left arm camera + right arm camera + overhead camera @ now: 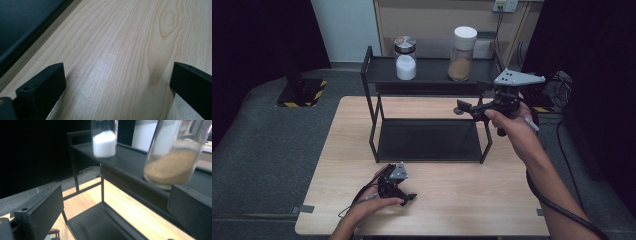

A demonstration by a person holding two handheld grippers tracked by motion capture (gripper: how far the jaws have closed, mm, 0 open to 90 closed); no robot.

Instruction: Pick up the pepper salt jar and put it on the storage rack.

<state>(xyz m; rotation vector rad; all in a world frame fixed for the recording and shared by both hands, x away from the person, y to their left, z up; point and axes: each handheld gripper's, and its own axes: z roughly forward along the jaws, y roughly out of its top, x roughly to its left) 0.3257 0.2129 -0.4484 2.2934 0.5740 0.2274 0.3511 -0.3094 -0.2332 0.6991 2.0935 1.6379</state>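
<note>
Right gripper (467, 107) raised, jaws wide, empty, aimed at 10 o'clock toward brown-powder jar (461, 53), jar upright, long axis vertical, on rack (432, 75) top shelf, left gripper (404, 192) resting on surface (462, 200), jaws wide.

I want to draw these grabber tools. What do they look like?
Both grippers are black with two blocky, flat-ended jaws, each with a small round hole. The right gripper carries a grey three-cornered plate on top; the left gripper has a smaller grey plate. A black cable trails from each. The person's forearms are bare, no sleeves showing.
</note>
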